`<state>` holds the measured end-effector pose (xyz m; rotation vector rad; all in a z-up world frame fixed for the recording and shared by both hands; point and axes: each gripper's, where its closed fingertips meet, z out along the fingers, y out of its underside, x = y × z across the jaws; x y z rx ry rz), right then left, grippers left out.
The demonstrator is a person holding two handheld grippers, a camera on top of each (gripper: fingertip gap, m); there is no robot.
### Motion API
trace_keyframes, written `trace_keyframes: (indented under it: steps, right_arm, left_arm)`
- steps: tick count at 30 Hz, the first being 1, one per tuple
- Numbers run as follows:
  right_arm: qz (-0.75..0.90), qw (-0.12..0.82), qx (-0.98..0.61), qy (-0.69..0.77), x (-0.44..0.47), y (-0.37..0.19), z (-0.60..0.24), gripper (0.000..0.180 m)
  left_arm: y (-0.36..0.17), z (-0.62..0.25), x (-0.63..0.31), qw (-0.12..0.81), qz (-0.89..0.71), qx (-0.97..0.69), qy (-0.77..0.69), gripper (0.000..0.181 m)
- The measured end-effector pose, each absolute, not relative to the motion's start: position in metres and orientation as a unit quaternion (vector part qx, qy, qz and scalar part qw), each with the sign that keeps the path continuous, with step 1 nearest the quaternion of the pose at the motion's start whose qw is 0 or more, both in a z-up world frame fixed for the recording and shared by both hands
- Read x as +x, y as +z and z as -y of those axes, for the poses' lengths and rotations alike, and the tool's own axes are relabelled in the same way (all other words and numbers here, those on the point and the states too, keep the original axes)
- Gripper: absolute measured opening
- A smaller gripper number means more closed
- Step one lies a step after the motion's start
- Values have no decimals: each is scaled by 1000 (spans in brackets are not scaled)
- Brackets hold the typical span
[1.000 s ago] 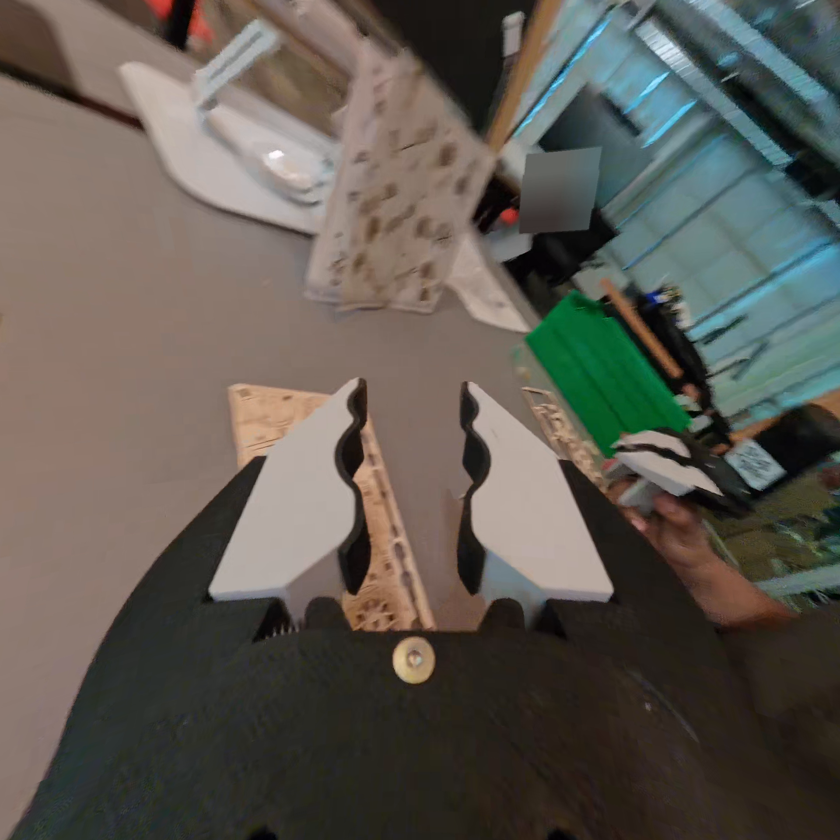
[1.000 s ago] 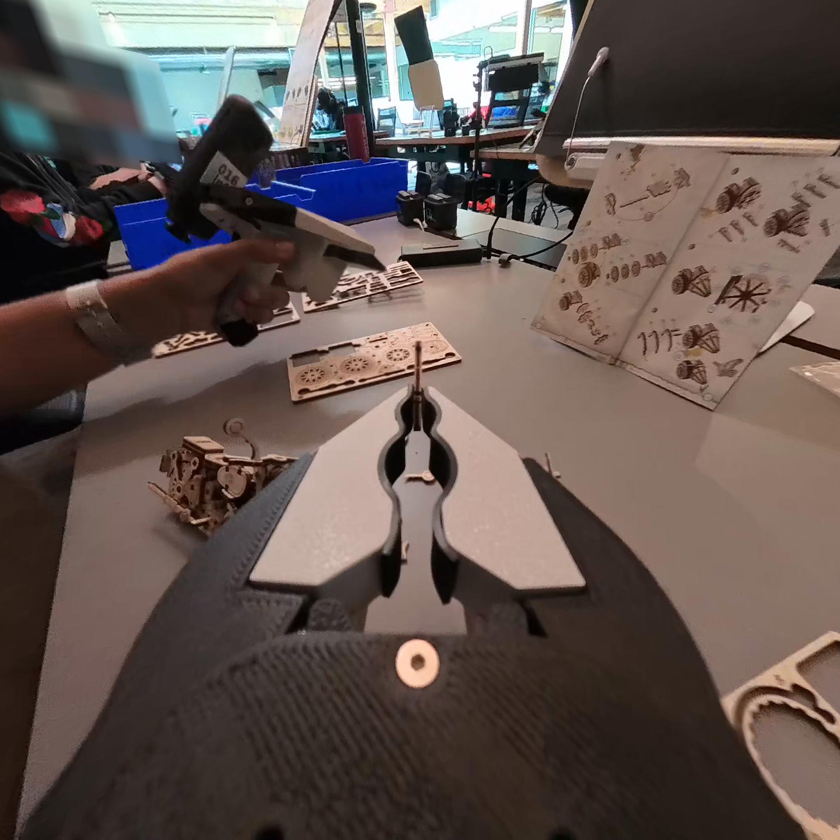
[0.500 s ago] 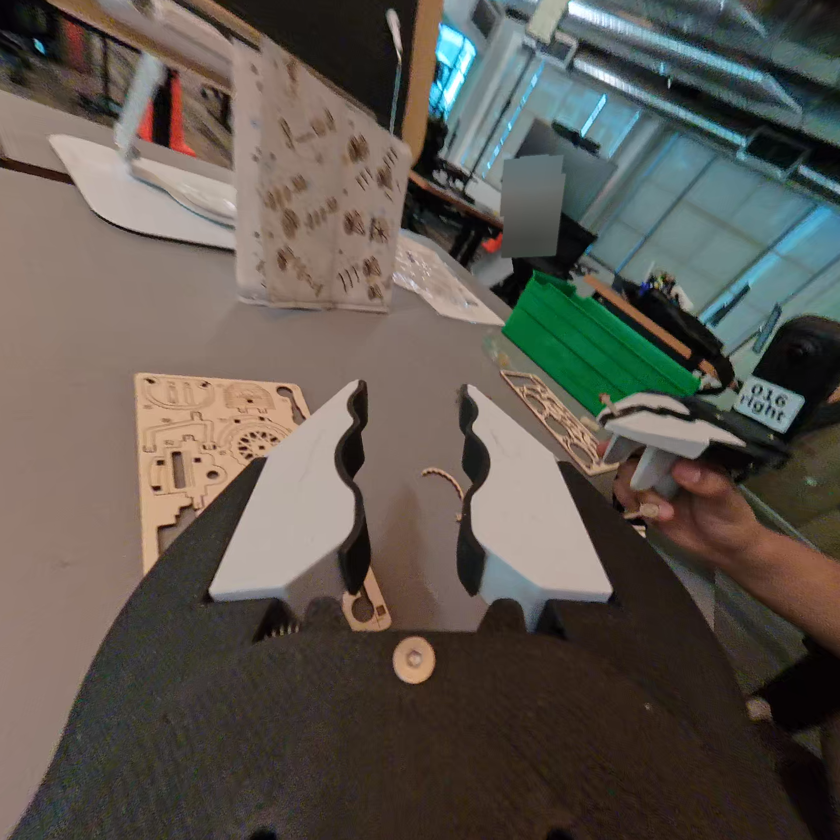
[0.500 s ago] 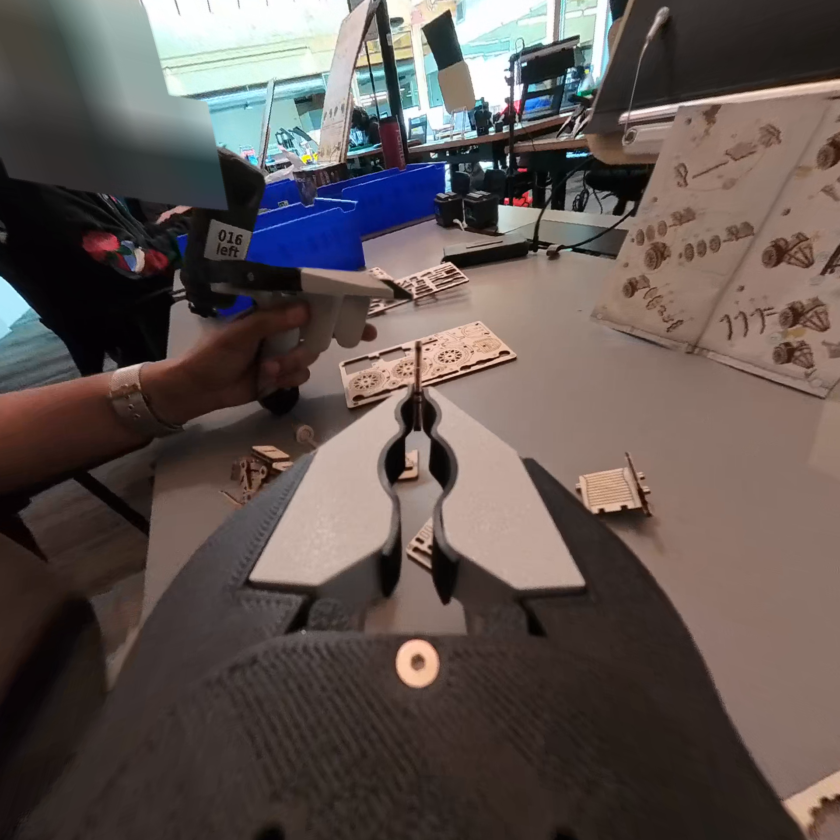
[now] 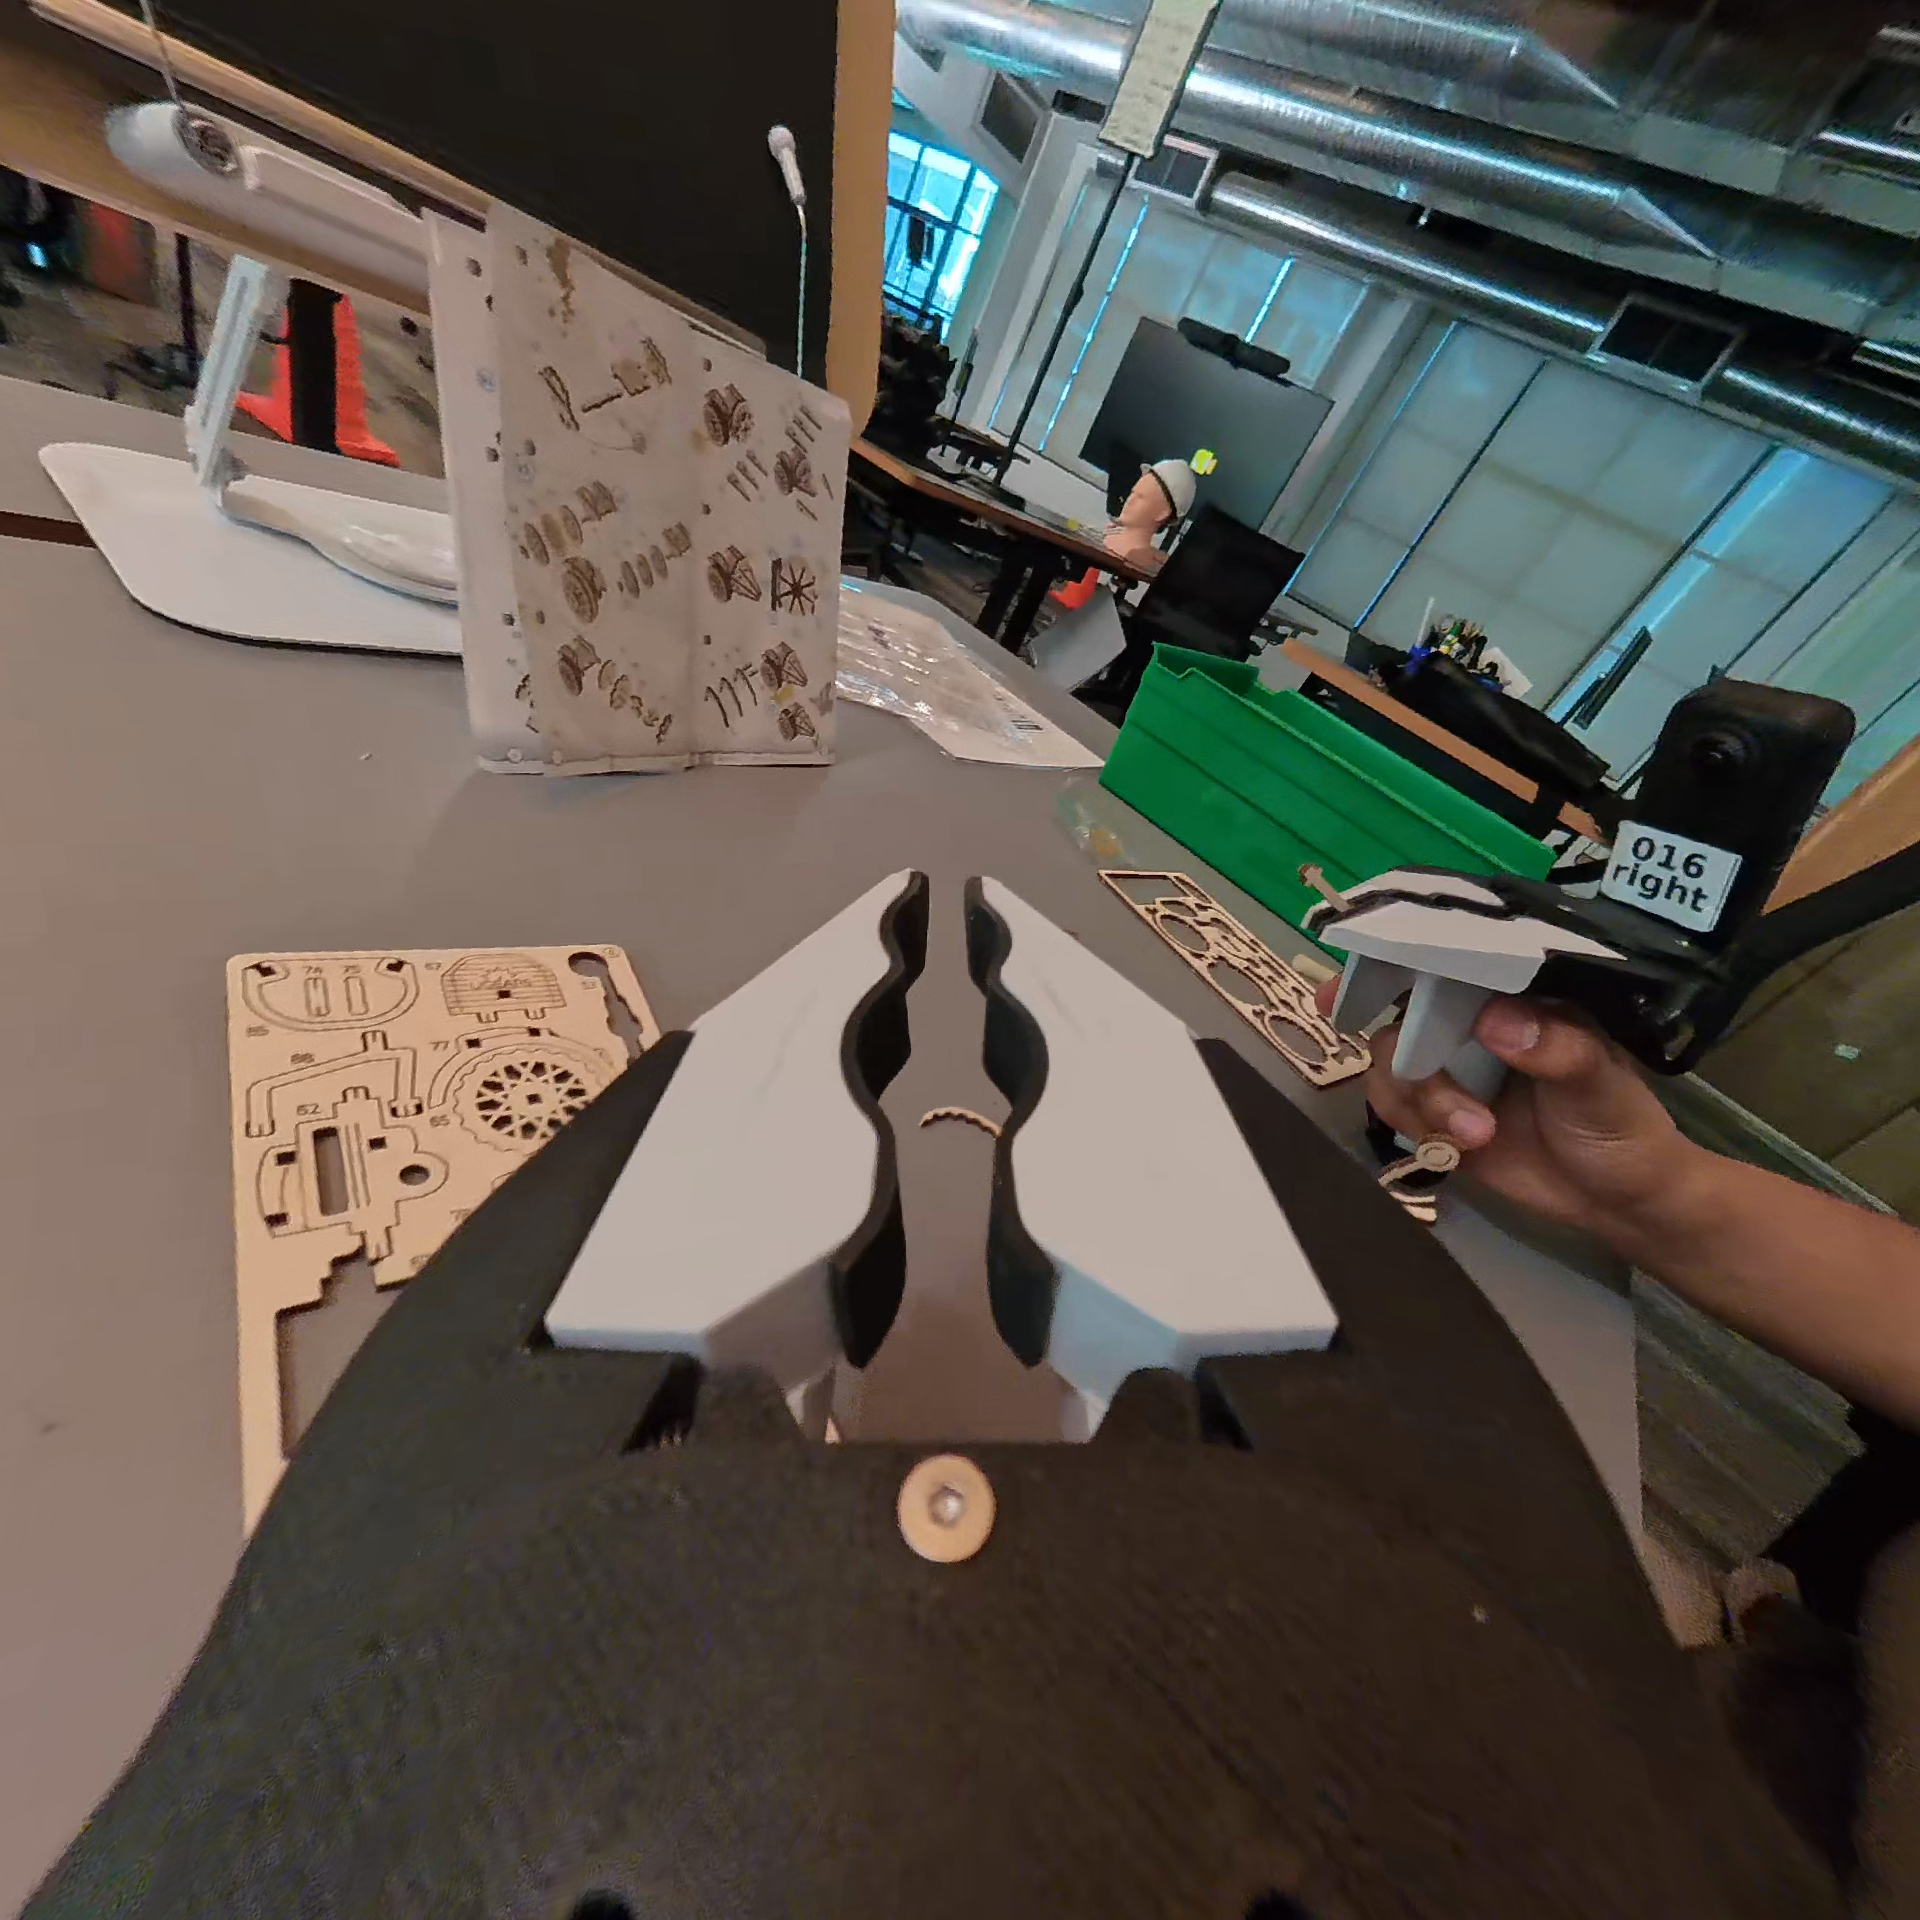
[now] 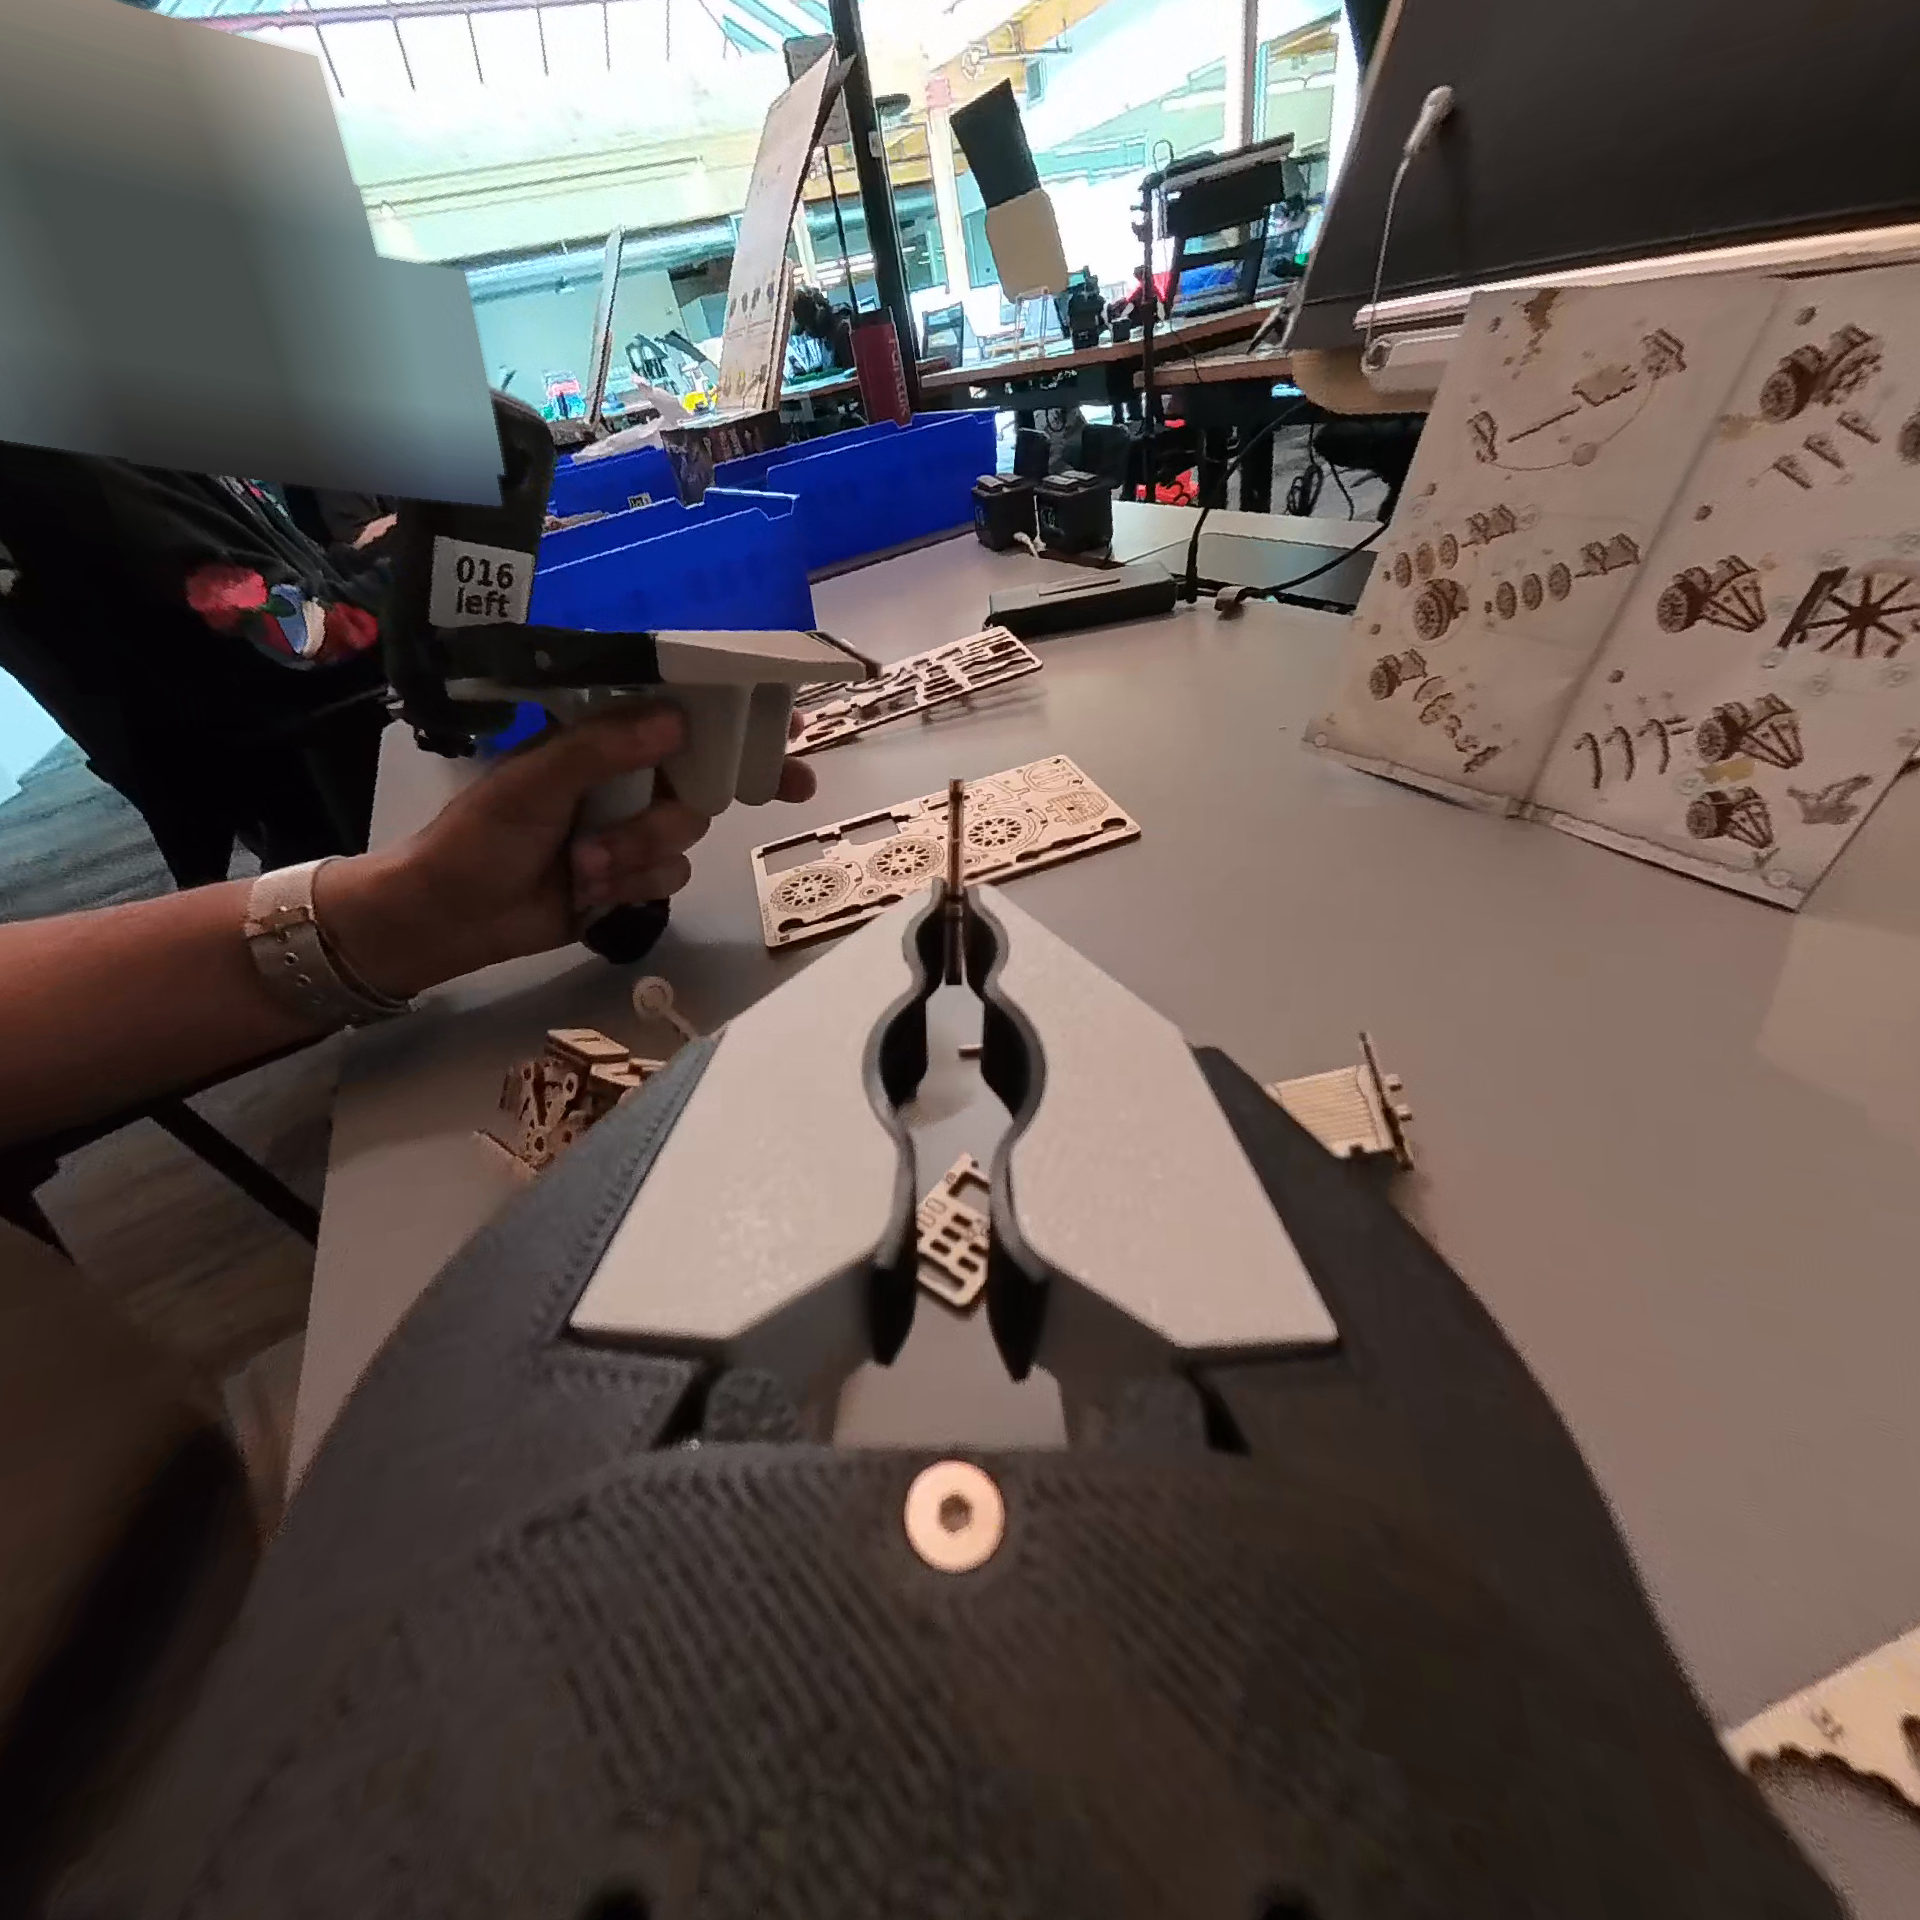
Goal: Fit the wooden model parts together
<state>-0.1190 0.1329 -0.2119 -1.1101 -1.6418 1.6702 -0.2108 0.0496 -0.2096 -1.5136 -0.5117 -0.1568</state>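
My right gripper (image 6: 954,904) is shut on a thin wooden pin (image 6: 954,831) that sticks up past its tips. It also shows in the left wrist view (image 5: 1314,914), held above the table's right side. My left gripper (image 5: 943,883) is nearly shut with nothing in it, over a small curved toothed piece (image 5: 958,1120) on the grey table. It also shows in the right wrist view (image 6: 847,665). A part-built wooden model (image 6: 566,1091) lies left of my right gripper. A small ribbed panel (image 6: 1340,1107) and a small grid piece (image 6: 951,1236) lie close by.
Laser-cut wooden sheets lie on the table (image 5: 416,1060), (image 5: 1236,966), (image 6: 935,847), (image 6: 925,681). An instruction sheet (image 5: 644,561) stands propped at the back. A green bin (image 5: 1299,790) sits at the right edge and blue bins (image 6: 779,520) at the far left. Left tips to right tips: about 12 cm. My right gripper's tips are some 10 cm from the small grid piece (image 6: 951,1236).
My left gripper's jaws have closed from wide open to nearly shut and it has levelled out. My right gripper keeps the pin and has moved a little forward over the loose pieces.
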Motion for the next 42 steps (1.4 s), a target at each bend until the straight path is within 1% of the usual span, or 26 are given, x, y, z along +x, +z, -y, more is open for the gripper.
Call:
trace_keyframes:
  steps: [5,8,13,19,25,28,34,36,38,40,42]
  right_arm:
    - [587,265,-432,632,-113,-208,-140,1]
    - [594,296,-416,622,-117,-203,-144,1]
    - [624,337,-410,574,-129,-216,-147,2]
    - [688,421,-350,476,-138,-231,-137,1]
    - [720,554,-236,345,-140,-239,-134,1]
    - [724,596,-190,291,-141,-243,-131,2]
    - [721,591,-196,304,-139,-238,-126,2]
    - [719,574,-199,338,-135,-233,-120,1]
    - [717,552,-192,380,-129,-225,-110,2]
    - [708,550,-188,402,-123,-216,-105,2]
    - [703,550,-181,414,-118,-210,-101,2]
  left_arm:
    - [-209,-61,-203,693,213,-682,-96,8]
    - [-214,-65,-199,684,204,-693,-95,9]
    - [-227,-70,-199,660,194,-721,-82,11]
    - [-223,-61,-202,677,212,-696,-110,14]
    - [-228,-65,-202,663,214,-706,-126,16]
    - [-228,-66,-201,662,211,-708,-124,16]
    - [-219,-69,-193,669,203,-703,-129,17]
    - [-201,-77,-177,677,199,-680,-197,27]
    - [-190,-88,-157,666,197,-662,-282,35]
    - [-193,-98,-140,636,191,-672,-328,36]
    - [-199,-102,-126,618,172,-690,-335,34]
